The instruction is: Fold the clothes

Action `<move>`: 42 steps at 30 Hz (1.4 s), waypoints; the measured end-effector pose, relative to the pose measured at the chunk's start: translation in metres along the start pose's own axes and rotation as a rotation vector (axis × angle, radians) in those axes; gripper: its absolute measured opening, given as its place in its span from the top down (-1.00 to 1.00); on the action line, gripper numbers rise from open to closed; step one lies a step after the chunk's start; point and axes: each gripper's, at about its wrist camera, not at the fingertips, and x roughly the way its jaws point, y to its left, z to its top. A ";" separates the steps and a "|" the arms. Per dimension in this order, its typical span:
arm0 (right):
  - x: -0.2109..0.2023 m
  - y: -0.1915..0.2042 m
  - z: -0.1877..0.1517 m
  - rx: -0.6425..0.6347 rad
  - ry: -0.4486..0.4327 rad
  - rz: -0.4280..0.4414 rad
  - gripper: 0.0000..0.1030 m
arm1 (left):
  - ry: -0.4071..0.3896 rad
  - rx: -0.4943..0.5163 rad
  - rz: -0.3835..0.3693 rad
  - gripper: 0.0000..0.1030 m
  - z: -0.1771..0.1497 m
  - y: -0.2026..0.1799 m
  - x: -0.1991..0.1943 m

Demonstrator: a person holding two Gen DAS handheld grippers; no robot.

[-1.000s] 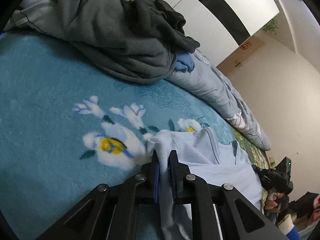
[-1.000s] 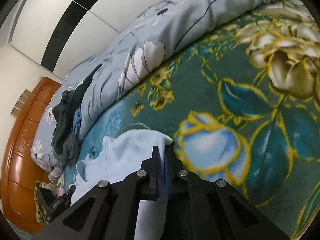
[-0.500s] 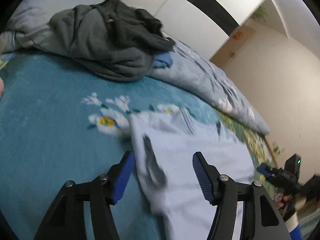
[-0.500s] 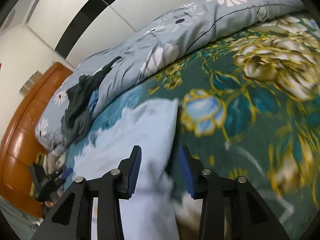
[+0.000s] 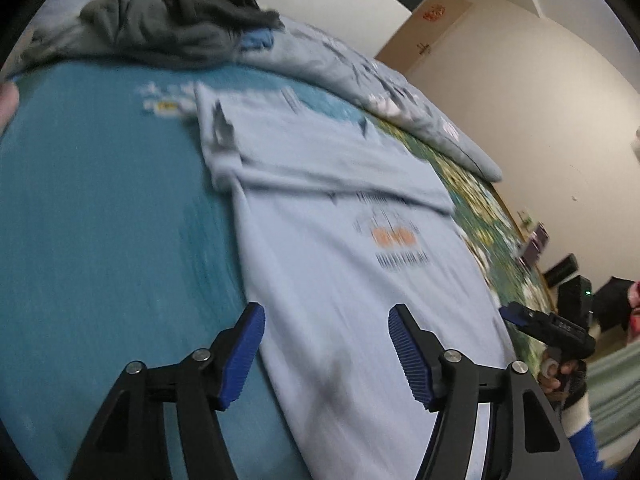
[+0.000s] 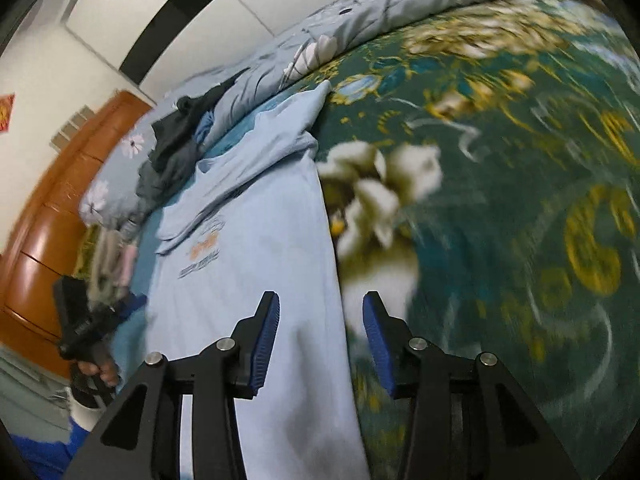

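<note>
Left hand-held gripper [image 5: 326, 344] spread, empty, above the shirt [image 5: 340, 248] lying flat on the bed [image 5: 100, 220], far sleeves folded in, body fold left; right hand-held gripper [image 6: 320, 336] spread over its right edge.

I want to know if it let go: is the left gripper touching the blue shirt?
Apart. Left wrist view: left gripper open above the shirt.

Home bedroom — floral blanket [image 6: 500, 184], quilt [image 5: 360, 76], wooden headboard [image 6: 60, 208].
</note>
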 end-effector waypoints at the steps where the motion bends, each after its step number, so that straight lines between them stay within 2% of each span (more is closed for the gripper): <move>1: -0.004 -0.002 -0.007 0.008 0.001 0.010 0.13 | 0.012 -0.017 -0.012 -0.33 -0.007 0.000 -0.002; 9: -0.022 -0.006 -0.045 -0.025 0.037 0.082 0.13 | 0.093 -0.112 -0.098 -0.32 -0.057 -0.003 -0.018; 12: -0.024 -0.011 -0.057 -0.013 0.048 0.121 0.13 | 0.111 -0.077 -0.104 -0.33 -0.069 -0.014 -0.023; 16: -0.029 -0.016 -0.067 0.002 0.048 0.169 0.13 | 0.189 -0.101 -0.176 -0.30 -0.090 -0.022 -0.022; 21: -0.035 -0.023 -0.074 0.028 0.045 0.212 0.13 | 0.210 -0.101 -0.207 -0.24 -0.105 -0.029 -0.024; 24: -0.037 -0.024 -0.076 0.040 0.043 0.212 0.19 | 0.225 -0.120 -0.218 0.02 -0.110 -0.030 -0.021; 27: -0.037 -0.027 -0.079 0.063 0.049 0.193 0.56 | 0.230 -0.149 -0.222 0.50 -0.111 -0.026 -0.016; 28: -0.037 -0.030 -0.080 0.076 0.052 0.191 0.79 | 0.235 -0.163 -0.226 0.76 -0.113 -0.024 -0.014; 29: -0.037 -0.034 -0.082 0.095 0.056 0.191 0.86 | 0.243 -0.175 -0.235 0.90 -0.115 -0.021 -0.013; 36: -0.048 -0.028 -0.087 0.083 0.063 0.146 0.92 | 0.200 -0.142 -0.269 0.97 -0.110 -0.019 -0.029; 39: -0.048 -0.019 -0.094 0.061 0.092 0.154 0.93 | 0.180 -0.116 -0.266 0.97 -0.106 -0.019 -0.042; 42: -0.049 -0.011 -0.100 0.064 0.099 0.181 0.93 | 0.153 -0.128 -0.300 0.97 -0.099 -0.016 -0.049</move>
